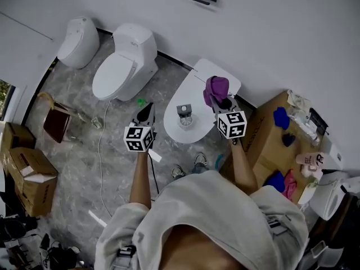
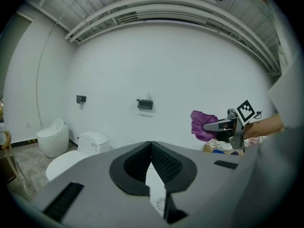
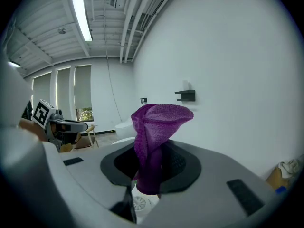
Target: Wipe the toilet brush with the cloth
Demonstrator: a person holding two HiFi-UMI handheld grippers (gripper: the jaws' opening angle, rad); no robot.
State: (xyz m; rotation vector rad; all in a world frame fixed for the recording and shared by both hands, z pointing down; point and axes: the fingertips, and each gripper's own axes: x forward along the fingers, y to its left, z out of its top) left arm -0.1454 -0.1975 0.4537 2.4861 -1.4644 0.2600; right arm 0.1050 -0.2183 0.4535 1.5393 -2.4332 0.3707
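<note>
Currently I have the right gripper (image 1: 221,102) clamped on the purple cloth (image 1: 216,88); in the right gripper view the fingers pinch its lower end and the rest stands up loose above the jaws. Left gripper (image 1: 147,112) has its fingers pressed together with nothing between them. Both hover over the closed white toilet lid (image 1: 198,79), one on each side.

The small grey-and-white item on that lid I take for the toilet brush (image 1: 184,115) in its holder. It stands free between the two grippers, touched by neither. No wiping contact yet.

Risks as I judge them:
- Brush is unheld, so pressing the cloth against it could push it over or slide it off the smooth lid.
- Left jaws are shut, so I must spread them before taking the handle; going in closed would just knock it.
- Cloth is held by one end only, so dragging it along the brush could pull it out of the pinch, or the floppy top could fold away and leave bare fingers scraping the brush.
</note>
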